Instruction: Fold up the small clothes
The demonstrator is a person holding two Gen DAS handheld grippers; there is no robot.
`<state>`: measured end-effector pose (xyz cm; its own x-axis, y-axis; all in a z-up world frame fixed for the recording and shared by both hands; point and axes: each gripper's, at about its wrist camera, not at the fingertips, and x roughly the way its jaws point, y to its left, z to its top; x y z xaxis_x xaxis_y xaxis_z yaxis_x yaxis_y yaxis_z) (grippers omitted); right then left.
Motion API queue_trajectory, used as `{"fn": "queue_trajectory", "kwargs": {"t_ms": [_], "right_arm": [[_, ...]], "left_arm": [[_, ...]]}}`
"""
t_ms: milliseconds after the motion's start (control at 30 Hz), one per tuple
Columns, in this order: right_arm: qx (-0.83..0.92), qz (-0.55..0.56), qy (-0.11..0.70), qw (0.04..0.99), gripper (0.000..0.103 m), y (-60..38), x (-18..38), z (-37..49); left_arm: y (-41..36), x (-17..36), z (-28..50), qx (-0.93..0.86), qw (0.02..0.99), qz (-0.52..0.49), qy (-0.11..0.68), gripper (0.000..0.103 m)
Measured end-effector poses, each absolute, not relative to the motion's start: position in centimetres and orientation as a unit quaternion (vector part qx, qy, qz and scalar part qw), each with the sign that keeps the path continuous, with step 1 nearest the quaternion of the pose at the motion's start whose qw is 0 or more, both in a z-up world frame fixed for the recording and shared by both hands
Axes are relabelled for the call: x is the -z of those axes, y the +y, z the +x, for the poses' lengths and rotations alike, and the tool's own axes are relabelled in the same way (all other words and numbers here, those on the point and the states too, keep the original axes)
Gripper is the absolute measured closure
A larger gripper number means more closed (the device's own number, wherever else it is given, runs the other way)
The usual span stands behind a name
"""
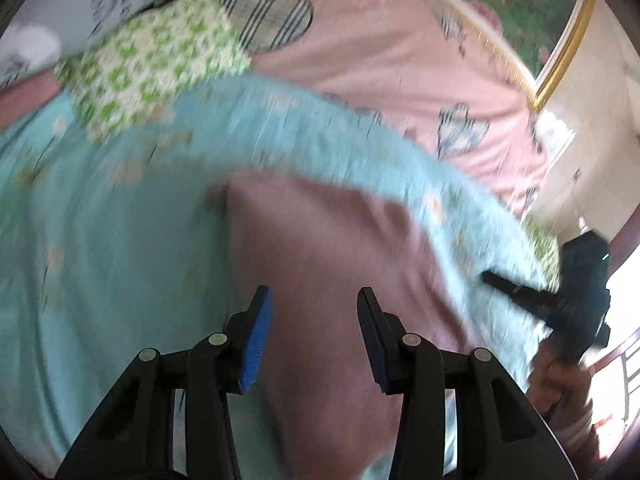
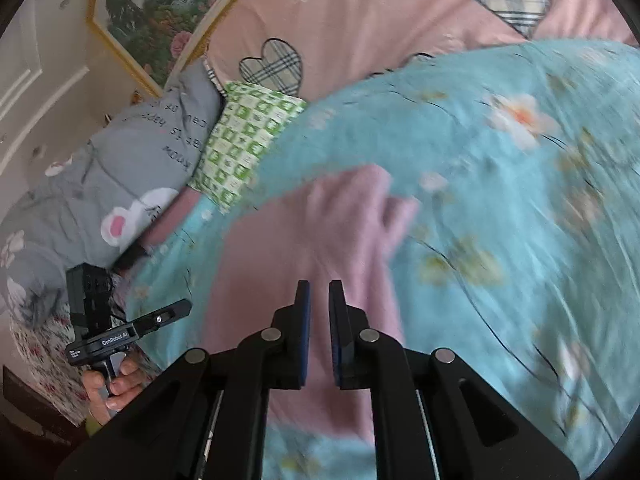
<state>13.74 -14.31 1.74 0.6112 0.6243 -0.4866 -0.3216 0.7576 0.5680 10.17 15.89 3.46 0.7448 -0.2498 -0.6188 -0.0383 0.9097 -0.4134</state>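
Note:
A small mauve-pink garment [image 1: 332, 264] lies on a light blue floral quilt [image 1: 100, 240] on the bed; it also shows in the right wrist view [image 2: 320, 240], blurred, with a rumpled fold at its far end. My left gripper [image 1: 314, 300] is open and empty, hovering over the garment's near part. My right gripper [image 2: 319, 294] hovers over the garment with its jaws a narrow gap apart and nothing between them. Each gripper shows in the other's view: the right one [image 1: 520, 292] at the garment's right, the left one [image 2: 160, 318] at its left.
A green-and-white patterned pillow [image 1: 148, 64] and a grey printed pillow [image 2: 132, 168] lie at the head of the bed. A pink sheet with plaid hearts [image 1: 380, 48] covers the far side. A framed picture [image 2: 160, 8] hangs on the wall. The blue quilt [image 2: 520, 200] bulges to the right.

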Motion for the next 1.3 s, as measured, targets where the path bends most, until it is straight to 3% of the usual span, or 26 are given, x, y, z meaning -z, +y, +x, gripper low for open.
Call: {"fn": "queue_trajectory", "kwargs": {"t_ms": [267, 367, 433, 800, 1067, 1300], "right_arm": [[-0.215, 0.21, 0.43, 0.851, 0.093, -10.1, 2.2, 21.1], [-0.194, 0.219, 0.448, 0.845, 0.103, -11.1, 5.0, 22.5], [-0.204, 0.23, 0.436, 0.846, 0.103, -11.8, 5.5, 22.5], [-0.259, 0.18, 0.37, 0.874, 0.099, -12.6, 0.3, 13.8], [-0.22, 0.148, 0.42, 0.868, 0.099, -14.3, 5.2, 9.3], [-0.228, 0.184, 0.404, 0.866, 0.1, -15.2, 6.5, 9.3]], "left_arm": [[16.6, 0.7, 18.1, 0.055, 0.881, -0.23, 0.41, 0.062], [16.4, 4.0, 19.3, 0.054, 0.868, -0.23, 0.437, 0.065], [16.2, 4.0, 19.1, 0.054, 0.877, -0.217, 0.426, 0.065], [13.1, -0.2, 8.8, 0.085, 0.896, -0.193, 0.39, 0.067], [9.7, 3.4, 3.5, 0.113, 0.891, -0.146, 0.414, 0.068], [9.8, 4.5, 3.2, 0.095, 0.896, -0.139, 0.411, 0.065]]}}
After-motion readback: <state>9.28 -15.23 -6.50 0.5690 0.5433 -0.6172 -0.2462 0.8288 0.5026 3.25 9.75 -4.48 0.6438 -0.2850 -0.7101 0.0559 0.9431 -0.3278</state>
